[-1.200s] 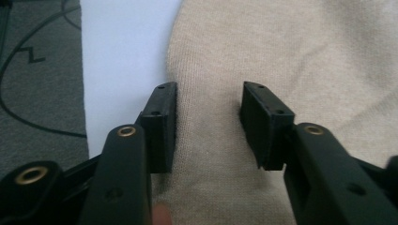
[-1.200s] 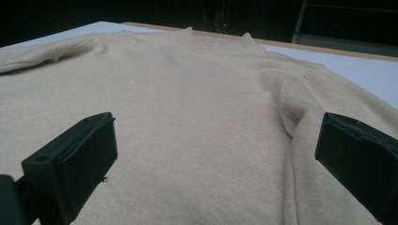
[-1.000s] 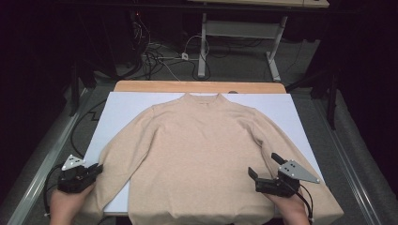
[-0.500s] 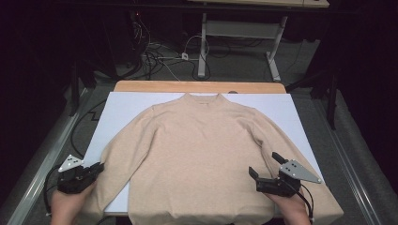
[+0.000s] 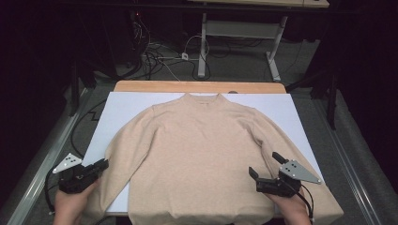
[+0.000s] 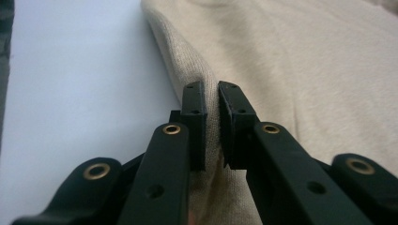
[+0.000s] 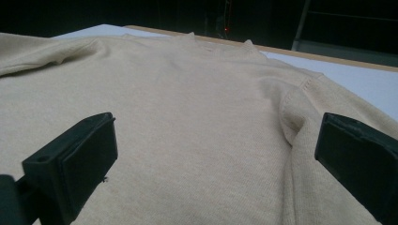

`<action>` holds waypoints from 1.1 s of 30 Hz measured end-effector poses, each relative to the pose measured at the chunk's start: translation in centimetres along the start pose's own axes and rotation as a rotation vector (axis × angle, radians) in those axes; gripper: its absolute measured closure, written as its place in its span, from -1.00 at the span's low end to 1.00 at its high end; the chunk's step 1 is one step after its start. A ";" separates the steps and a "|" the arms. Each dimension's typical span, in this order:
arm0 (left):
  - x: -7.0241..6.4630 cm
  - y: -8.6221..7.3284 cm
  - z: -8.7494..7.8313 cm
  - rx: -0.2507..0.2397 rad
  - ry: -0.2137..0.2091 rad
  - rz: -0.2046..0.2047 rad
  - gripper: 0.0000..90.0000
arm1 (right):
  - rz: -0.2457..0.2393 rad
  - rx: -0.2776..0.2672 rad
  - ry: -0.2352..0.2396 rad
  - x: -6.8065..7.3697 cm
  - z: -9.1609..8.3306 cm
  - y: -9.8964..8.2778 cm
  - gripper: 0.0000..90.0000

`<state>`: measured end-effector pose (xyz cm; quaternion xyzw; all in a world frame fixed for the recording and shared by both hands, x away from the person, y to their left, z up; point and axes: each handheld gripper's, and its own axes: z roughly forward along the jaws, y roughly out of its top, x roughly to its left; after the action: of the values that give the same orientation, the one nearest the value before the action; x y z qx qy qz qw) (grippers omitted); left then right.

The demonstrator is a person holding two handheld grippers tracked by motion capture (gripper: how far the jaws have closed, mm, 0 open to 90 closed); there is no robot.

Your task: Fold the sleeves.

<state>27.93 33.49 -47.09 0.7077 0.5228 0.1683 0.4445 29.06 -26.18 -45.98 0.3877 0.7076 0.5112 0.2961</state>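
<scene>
two grippers on one beige sweater (image 5: 202, 154), which lies flat on the white board (image 5: 122, 105). left gripper (image 6: 212, 101) has its jaws pinched on a fold of the left sleeve. right gripper (image 5: 265, 169) hangs over the lower right part, jaws wide apart, knit spread between them.
</scene>
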 end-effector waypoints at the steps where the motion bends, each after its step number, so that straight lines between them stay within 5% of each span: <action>1: -0.7 0.3 0.0 -0.004 0.016 0.038 0.77 | -0.002 0.001 -0.002 0.0 0.0 0.0 -1.00; 19: -6.7 6.0 1.4 -0.101 -0.066 0.148 0.79 | -0.028 -0.004 0.000 0.5 -0.3 0.1 -1.00; 33: -13.5 8.7 6.8 -0.046 -0.183 0.289 0.80 | -0.022 -0.001 0.005 0.8 -0.3 0.1 -1.00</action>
<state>32.50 17.88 -40.74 0.7775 0.3688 0.1775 0.4774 28.47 -25.65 -45.79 0.3785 0.7123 0.5092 0.3000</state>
